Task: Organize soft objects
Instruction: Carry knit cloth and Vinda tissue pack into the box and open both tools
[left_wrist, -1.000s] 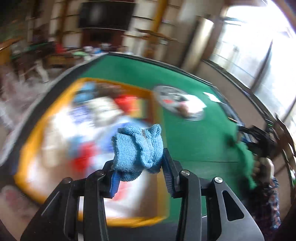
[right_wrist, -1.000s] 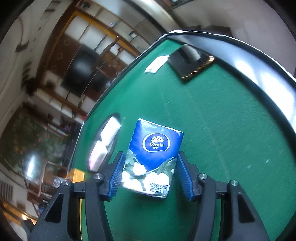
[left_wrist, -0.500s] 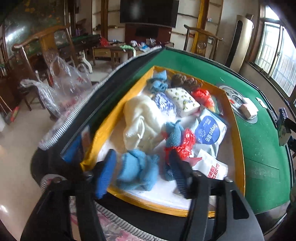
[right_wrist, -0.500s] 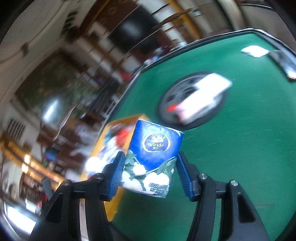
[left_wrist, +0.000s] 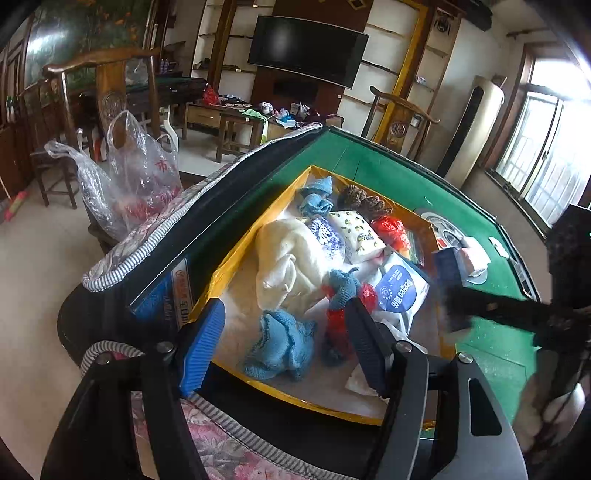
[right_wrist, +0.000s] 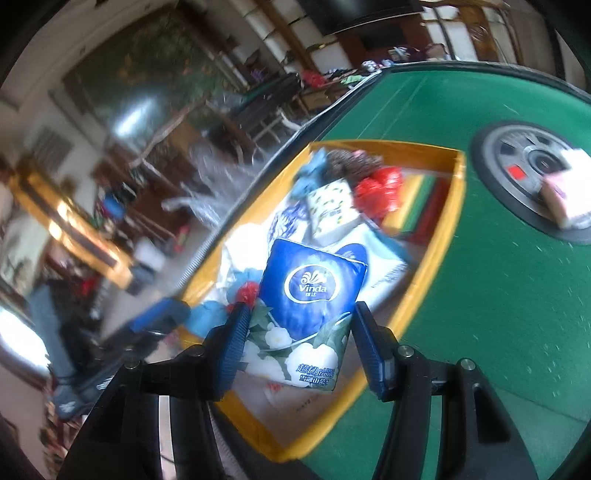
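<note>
Left gripper (left_wrist: 284, 343) jaws opening, empty: blue cloth (left_wrist: 280, 345), gripped a second ago, now lies in yellow box (left_wrist: 221, 269). Right gripper (right_wrist: 299, 347) clamps tissue pack (right_wrist: 308, 314), now over the box; drop likely next

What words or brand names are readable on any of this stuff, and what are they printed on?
"Vinda": white logo on the blue tissue pack held in the right gripper.
"Ultra Strong": small print low on that pack, only partly legible; the Chinese characters beside it are too small to read.
"deeyeo": on the white-and-blue pouch in the yellow box, seen upside down.
Red print on the plastic bag: too blurred to read.
</note>
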